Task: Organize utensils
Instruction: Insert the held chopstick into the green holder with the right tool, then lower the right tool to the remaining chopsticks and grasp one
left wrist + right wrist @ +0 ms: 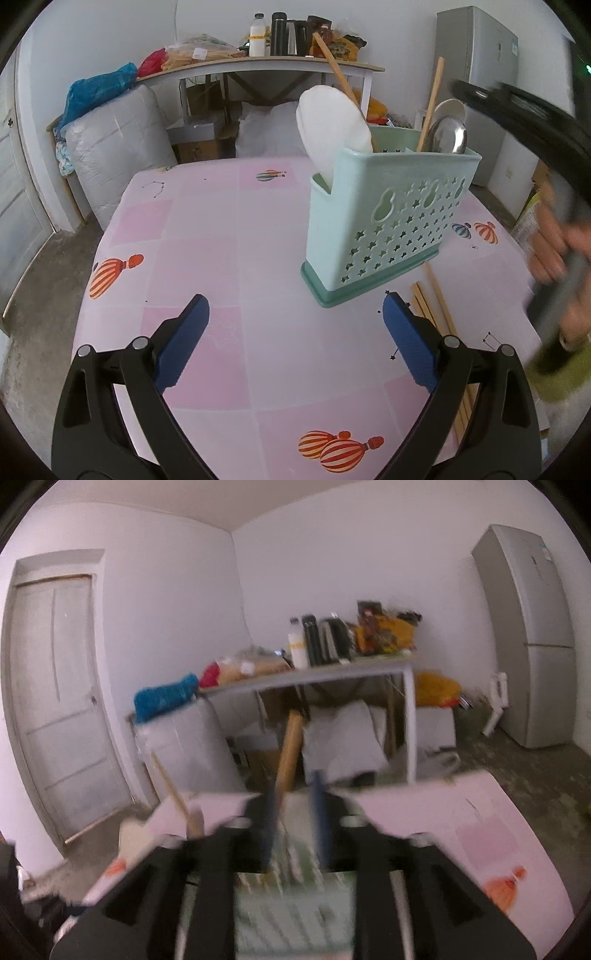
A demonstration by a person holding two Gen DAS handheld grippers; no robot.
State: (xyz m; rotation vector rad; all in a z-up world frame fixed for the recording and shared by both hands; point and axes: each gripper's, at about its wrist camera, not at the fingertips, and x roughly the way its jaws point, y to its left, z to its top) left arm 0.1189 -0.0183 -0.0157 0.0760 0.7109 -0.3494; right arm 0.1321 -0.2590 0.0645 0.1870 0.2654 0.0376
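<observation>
Pink cloth with striped balloon drawings is covering the table (258, 229), and no readable writing or brand is showing anywhere on it. Nearest to the left camera, the left gripper (295, 332) is hanging low over the cloth with its blue fingers spread wide and holding nothing. Just beside its right finger, a few wooden chopsticks (439, 317) are lying flat on the cloth, running under the finger. A little farther, the mint green utensil holder (384, 221) with star-shaped holes is standing upright on the table. A white rice paddle (332, 125) with a wooden handle is standing in its left compartment, and a metal ladle (448, 134) and a wooden stick are leaning in the right part. At the right edge, a hand (554, 247) is gripping the right tool, but all is blurred there.

In the right wrist view, the right gripper (295, 812) is hovering above the holder, and its blue fingers are standing rather near together; a wooden handle (290, 753) is rising beside the left finger, but because of blur I cannot tell whether they are pinching it.

Far behind, a grey shelf table (258, 64) is carrying a white bottle (258, 35), dark flasks and bags; their labels are too small to read. A tall grey fridge (476, 55) is standing at the right wall, a white door (55, 701) at the left.
</observation>
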